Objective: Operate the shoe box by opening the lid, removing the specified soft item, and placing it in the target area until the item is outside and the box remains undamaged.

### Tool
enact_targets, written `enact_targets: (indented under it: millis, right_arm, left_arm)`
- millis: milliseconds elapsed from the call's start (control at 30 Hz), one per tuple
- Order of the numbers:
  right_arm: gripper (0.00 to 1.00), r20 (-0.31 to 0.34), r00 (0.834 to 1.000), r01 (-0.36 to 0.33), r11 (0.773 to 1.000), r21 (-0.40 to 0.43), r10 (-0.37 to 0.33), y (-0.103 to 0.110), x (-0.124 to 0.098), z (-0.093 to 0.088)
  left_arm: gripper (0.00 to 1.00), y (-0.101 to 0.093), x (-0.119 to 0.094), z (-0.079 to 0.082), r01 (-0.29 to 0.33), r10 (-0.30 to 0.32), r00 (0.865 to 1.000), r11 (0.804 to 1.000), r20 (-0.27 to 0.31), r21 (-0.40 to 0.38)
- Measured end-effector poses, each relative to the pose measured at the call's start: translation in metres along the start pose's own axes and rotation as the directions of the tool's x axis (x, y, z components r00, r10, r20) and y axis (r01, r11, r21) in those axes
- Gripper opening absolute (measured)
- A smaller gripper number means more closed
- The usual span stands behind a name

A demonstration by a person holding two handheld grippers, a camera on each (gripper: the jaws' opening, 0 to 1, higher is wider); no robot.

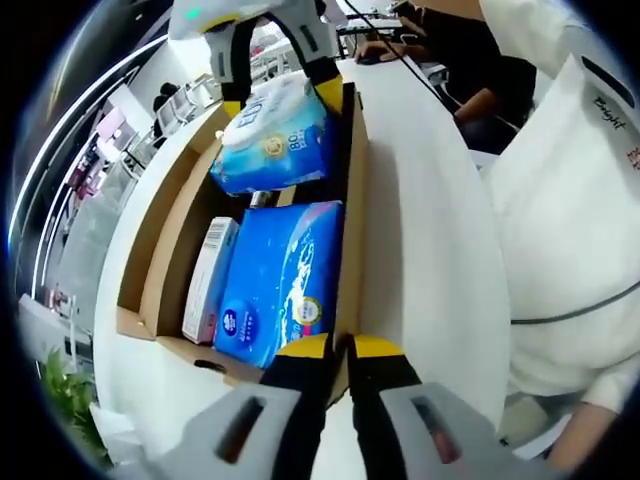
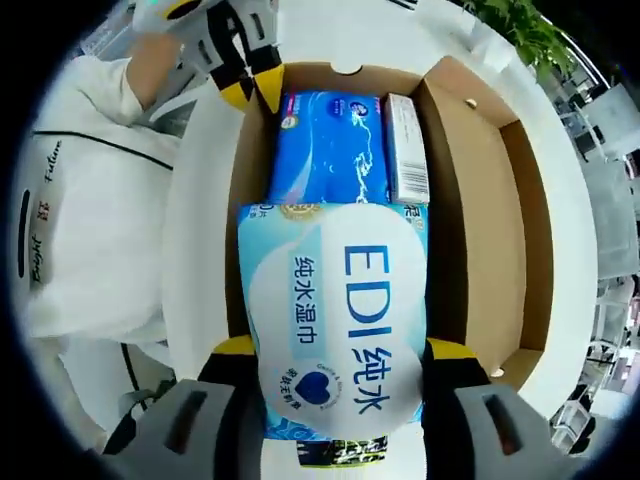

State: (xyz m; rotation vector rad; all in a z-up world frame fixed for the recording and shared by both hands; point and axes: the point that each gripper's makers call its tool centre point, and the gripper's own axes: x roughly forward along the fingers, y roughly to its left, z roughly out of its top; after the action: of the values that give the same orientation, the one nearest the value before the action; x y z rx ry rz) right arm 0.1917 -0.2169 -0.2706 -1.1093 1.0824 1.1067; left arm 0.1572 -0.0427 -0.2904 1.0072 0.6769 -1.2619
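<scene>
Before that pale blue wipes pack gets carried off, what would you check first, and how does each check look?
1. Lid open: ok, the shoe box is open, flap folded aside.
2. Grip on the pack: ok, the right gripper has a jaw on each side of the wipes pack.
3. Pack clear of the box: not ok, it hangs over the box opening.
4. Box steadied: ok, the left gripper is shut on the box wall.
5. Other contents undisturbed: ok, the blue pack and small carton lie flat inside.
6. Target area: cannot tell.

Right gripper (image 2: 340, 365) clamping wipes pack (image 2: 335, 320) (EDI label), above open shoe box (image 2: 480, 200)
</scene>
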Motion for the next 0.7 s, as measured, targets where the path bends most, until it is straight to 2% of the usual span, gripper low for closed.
enact_targets:
  millis: [133,200,267,300,467,500,700]
  right_arm:
    - [0.61,-0.004,1.0,0.01,1.0,-0.013,-0.01,0.002,-0.002,0.003]
    - [0.61,-0.033,0.999,0.016,0.999,-0.031,-0.017,0.0,-0.004,-0.001]
    - [0.61,-0.019,1.0,0.012,0.999,-0.034,-0.012,0.0,-0.009,0.002]
    - [0.61,0.004,1.0,0.03,0.997,-0.072,-0.03,-0.003,-0.01,0.005]
    - [0.61,-0.033,0.999,0.025,0.998,-0.061,-0.027,0.001,-0.017,0.002]
    - [0.61,-0.06,0.998,0.029,0.994,-0.109,-0.036,0.003,-0.018,-0.001]
    - [0.61,-0.041,0.997,0.065,0.99,-0.121,-0.07,-0.002,-0.022,0.004]
  left_arm:
    - [0.06,0.0,0.0,0.0,-0.001,0.001,1.0,1.0,-0.002,-0.004]
    - [0.06,0.0,0.0,0.0,-0.004,0.004,1.0,1.0,-0.002,-0.007]
    - [0.06,0.0,0.0,-0.001,-0.005,0.005,1.0,1.0,-0.002,-0.013]
    - [0.06,0.0,0.0,-0.001,-0.006,0.006,1.0,1.0,0.0,-0.01]
    - [0.06,0.0,0.0,-0.001,-0.005,0.005,1.0,1.0,-0.002,-0.008]
    - [0.06,0.0,0.0,-0.001,-0.005,0.005,1.0,1.0,0.0,-0.008]
    - [0.06,0.0,0.0,-0.001,-0.01,0.01,1.0,1.0,0.009,-0.006]
